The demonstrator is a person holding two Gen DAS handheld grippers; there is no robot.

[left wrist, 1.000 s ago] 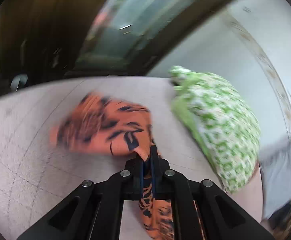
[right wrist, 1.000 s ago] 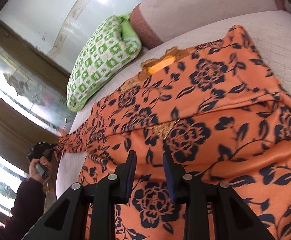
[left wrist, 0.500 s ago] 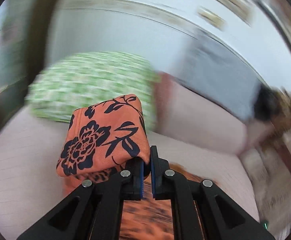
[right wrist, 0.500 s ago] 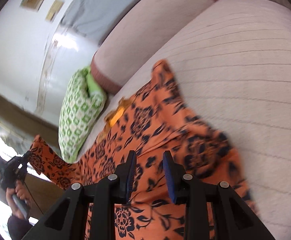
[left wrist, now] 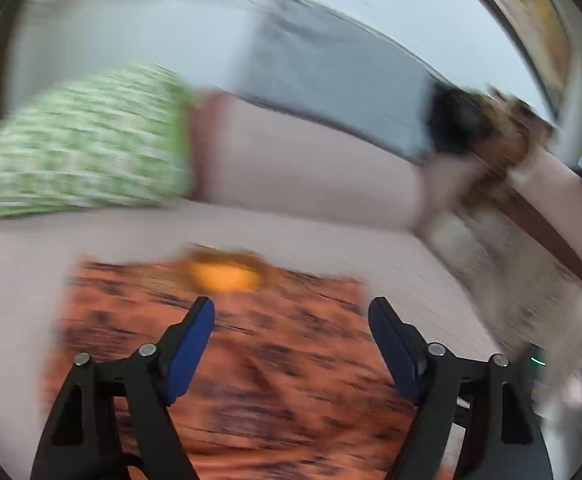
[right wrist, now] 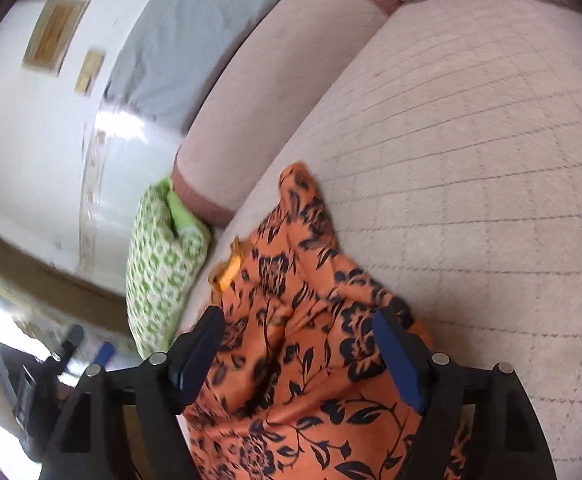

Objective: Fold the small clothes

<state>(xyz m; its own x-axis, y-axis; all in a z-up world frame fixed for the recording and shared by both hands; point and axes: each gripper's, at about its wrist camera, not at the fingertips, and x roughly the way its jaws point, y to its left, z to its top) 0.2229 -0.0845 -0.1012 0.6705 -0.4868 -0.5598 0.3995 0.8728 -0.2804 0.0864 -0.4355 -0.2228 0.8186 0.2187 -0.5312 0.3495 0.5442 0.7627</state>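
Note:
An orange garment with dark flowers (left wrist: 275, 360) lies on the pale pink sofa seat (left wrist: 331, 240), blurred in the left wrist view. My left gripper (left wrist: 291, 320) hovers over it with its jaws opening wide and nothing pinched between the blue pads (left wrist: 189, 344). In the right wrist view the same garment (right wrist: 303, 360) lies bunched, one end pointing toward the backrest. My right gripper (right wrist: 297, 336) is over it, jaws opening. Cloth lies below and between the fingers (right wrist: 395, 356), and the pads do not press on it.
A green-and-white patterned pillow (right wrist: 159, 268) leans at the seat's end by the backrest (right wrist: 259, 92). A grey cloth (right wrist: 195, 40) hangs over the backrest. A beige quilted cushion (left wrist: 531, 288) sits at the right. A dark device with a blue tip (right wrist: 51, 368) shows at the lower left.
The left gripper carried a corner of the garment across, then let go, and its jaws went from shut to wide. The right jaws also widened. The garment now lies narrower and bunched.

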